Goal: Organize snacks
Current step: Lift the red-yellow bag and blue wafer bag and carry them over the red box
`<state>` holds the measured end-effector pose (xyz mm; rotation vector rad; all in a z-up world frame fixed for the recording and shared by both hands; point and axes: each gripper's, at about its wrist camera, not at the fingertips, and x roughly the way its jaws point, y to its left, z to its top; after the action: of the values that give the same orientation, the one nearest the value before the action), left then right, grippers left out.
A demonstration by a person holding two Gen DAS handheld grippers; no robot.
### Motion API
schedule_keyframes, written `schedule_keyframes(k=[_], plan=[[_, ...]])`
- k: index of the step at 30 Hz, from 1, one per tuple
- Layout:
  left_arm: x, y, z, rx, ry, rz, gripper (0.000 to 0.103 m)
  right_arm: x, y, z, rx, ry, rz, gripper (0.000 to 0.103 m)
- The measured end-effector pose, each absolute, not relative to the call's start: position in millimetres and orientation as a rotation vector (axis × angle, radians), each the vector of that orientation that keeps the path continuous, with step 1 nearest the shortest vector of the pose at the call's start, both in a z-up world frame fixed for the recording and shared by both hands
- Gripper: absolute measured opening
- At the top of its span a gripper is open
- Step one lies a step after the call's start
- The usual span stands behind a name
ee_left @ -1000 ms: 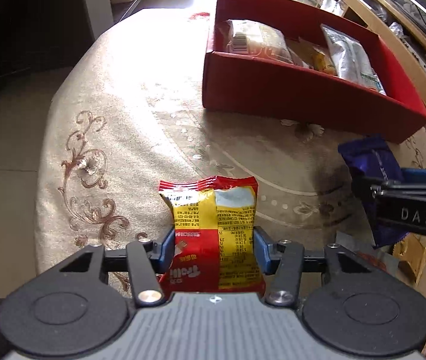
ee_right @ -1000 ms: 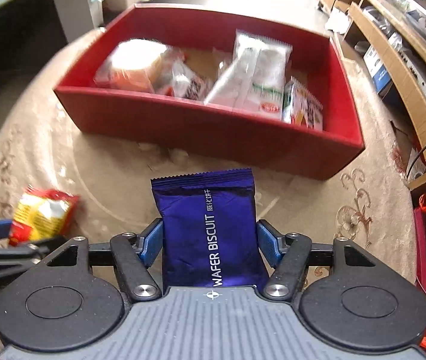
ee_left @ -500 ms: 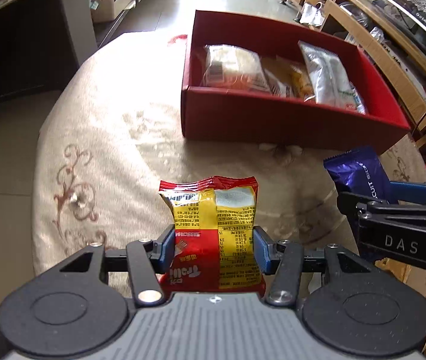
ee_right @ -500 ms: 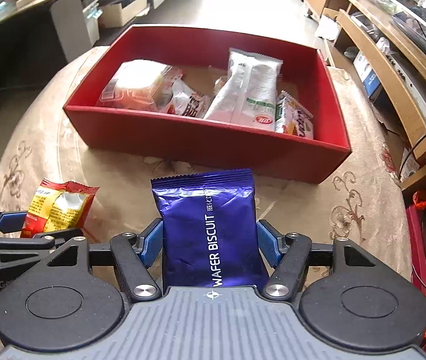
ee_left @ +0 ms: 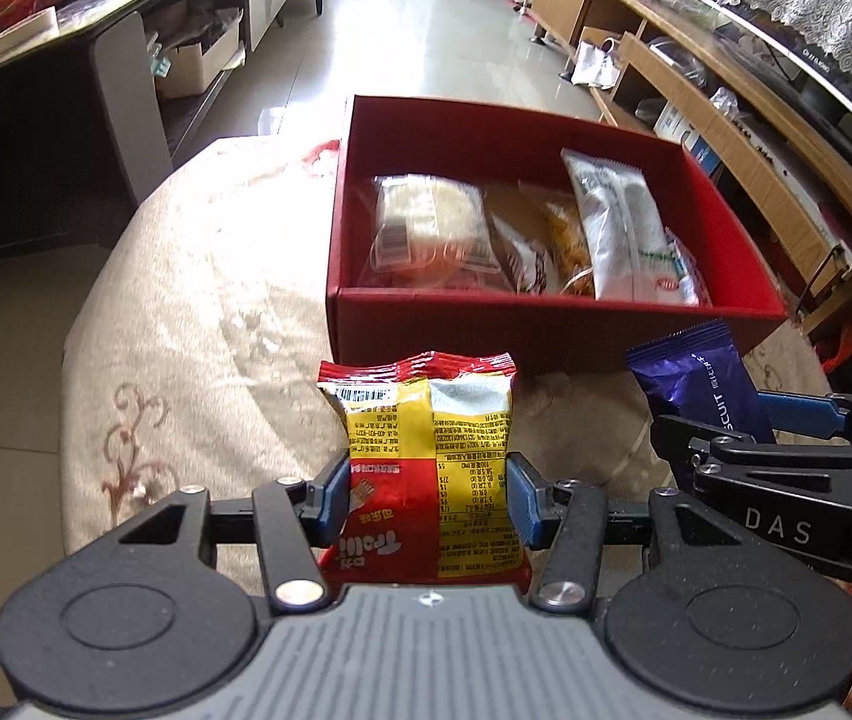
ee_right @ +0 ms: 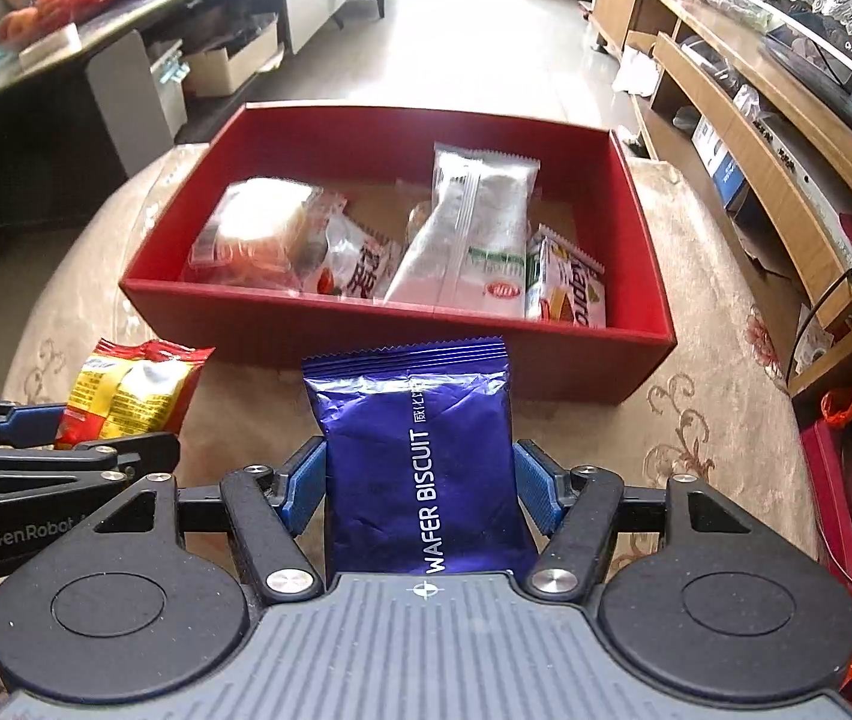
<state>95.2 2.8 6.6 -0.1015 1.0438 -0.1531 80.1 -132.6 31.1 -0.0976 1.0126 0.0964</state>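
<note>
Right fingers (ee_right: pixel 531 492) grasp purple "WAFER BISCUIT" pack (ee_right: pixel 420 462); left fingers (ee_left: pixel 330 495) grasp red-yellow packet (ee_left: pixel 429 474).

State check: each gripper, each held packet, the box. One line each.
Left gripper: shut on the red and yellow snack packet, held clear of the table.
Right gripper: shut on the blue wafer biscuit packet, held upright.
Red box: open top, on the tablecloth, partly filled with packets lying flat.
Both held packets: sealed, short of the box, not yet inside.
</note>
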Motion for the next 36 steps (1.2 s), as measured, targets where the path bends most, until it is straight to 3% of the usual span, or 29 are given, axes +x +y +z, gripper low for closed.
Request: schedule_keyframes(k=[36], plan=[[143.1,-13.6,35.9,-0.099,0.946,-0.168,0.047,115.9,-145.4,54.7,-0.014,0.920,0.046,0.072]])
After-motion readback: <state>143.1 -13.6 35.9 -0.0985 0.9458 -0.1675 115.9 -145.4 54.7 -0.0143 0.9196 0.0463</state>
